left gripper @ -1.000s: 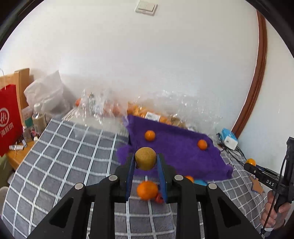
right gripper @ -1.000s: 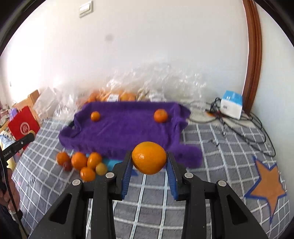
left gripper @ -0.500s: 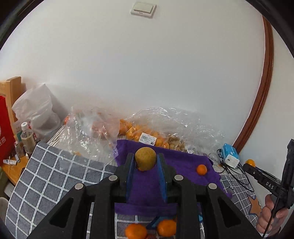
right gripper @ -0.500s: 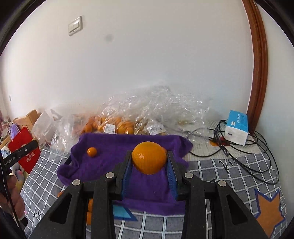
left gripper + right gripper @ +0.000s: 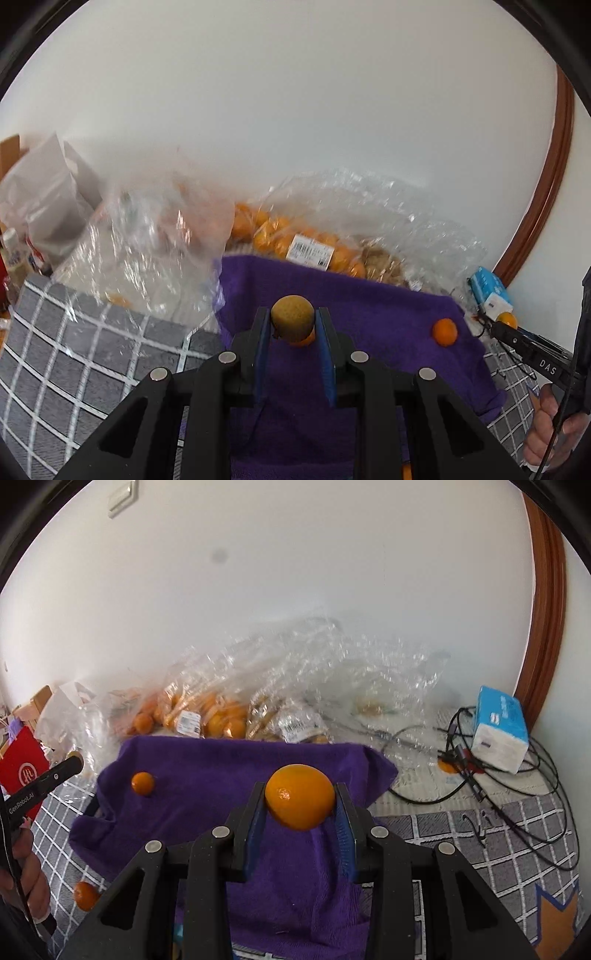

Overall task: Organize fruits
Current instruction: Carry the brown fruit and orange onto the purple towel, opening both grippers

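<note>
The left hand-held gripper (image 5: 293, 328) grasps a brownish fruit (image 5: 292, 321) and the right hand-held gripper (image 5: 300, 803) an orange (image 5: 299, 801), both above the purple towel (image 5: 229, 768) at frame centre, where two small oranges (image 5: 143, 783) already lie, one loose orange (image 5: 85, 895) remaining lower left.

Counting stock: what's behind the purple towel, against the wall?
Behind the purple towel lie clear plastic bags holding oranges with barcode labels. How many oranges cannot be told; crinkled plastic hides most.
</note>
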Demonstrator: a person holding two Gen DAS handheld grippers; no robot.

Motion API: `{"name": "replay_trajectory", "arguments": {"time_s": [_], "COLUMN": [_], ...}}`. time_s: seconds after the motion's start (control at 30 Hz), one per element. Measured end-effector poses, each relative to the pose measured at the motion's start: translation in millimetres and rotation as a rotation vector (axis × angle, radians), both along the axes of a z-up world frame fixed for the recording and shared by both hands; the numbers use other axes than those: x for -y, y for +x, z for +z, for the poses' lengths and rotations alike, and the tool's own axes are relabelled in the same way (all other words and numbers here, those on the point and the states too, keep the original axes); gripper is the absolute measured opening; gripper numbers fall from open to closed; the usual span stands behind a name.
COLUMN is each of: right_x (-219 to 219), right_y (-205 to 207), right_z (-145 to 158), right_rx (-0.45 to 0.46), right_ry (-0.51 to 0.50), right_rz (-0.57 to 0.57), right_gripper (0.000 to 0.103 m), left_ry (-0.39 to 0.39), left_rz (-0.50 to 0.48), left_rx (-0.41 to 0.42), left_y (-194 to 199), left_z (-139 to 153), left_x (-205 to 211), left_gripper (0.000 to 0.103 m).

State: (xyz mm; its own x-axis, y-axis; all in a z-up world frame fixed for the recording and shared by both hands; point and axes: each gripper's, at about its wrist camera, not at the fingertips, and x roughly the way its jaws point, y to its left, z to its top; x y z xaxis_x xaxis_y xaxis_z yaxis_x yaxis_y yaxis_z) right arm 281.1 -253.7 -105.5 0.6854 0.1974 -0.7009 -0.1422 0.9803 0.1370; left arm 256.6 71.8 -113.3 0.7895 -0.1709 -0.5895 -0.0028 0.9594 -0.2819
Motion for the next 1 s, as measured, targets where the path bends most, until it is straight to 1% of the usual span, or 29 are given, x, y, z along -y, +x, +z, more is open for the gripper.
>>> {"name": "replay_trajectory", "arguments": {"time_s": [0.1, 0.2, 0.3, 0.4, 0.7, 0.87, 0.97, 1.0], "right_x": [-2, -4, -8, -10, -13, -17, -18, -19], "right_y": [7, 11, 12, 16, 23, 23, 21, 20], "right_z": [-20, -33, -41, -50, -67, -69, -68, -68], "right_rx": [-0.050, -0.081, -0.083, -0.116, -0.180, -0.176, -0.165, -0.162], "right_ry": [-0.013, -0.001, -0.017, -0.013, -0.021, -0.040, -0.044, -0.040], "right_rz": [0.011, 0.022, 0.022, 0.031, 0.037, 0.047, 0.050, 0.056], "right_gripper": [0.035, 0.035, 0.035, 0.035, 0.035, 0.036, 0.040, 0.044], "left_ry": [-0.001, -0.004, 0.012, 0.022, 0.032, 0.063, 0.074, 0.077], "left_rz": [-0.020, -0.039, -0.060, -0.075, -0.066, -0.062, -0.060, -0.060], "left_rx": [-0.049, -0.076, -0.098, -0.119, -0.192, -0.207, -0.202, -0.200], "left_y": [7, 11, 14, 15, 24, 24, 24, 24], "left_z": [-14, -19, -24, -28, -40, -43, -44, -45], "left_x": [-1, 2, 7, 10, 10, 12, 13, 14], "left_gripper": [0.024, 0.024, 0.024, 0.024, 0.024, 0.024, 0.024, 0.024]}}
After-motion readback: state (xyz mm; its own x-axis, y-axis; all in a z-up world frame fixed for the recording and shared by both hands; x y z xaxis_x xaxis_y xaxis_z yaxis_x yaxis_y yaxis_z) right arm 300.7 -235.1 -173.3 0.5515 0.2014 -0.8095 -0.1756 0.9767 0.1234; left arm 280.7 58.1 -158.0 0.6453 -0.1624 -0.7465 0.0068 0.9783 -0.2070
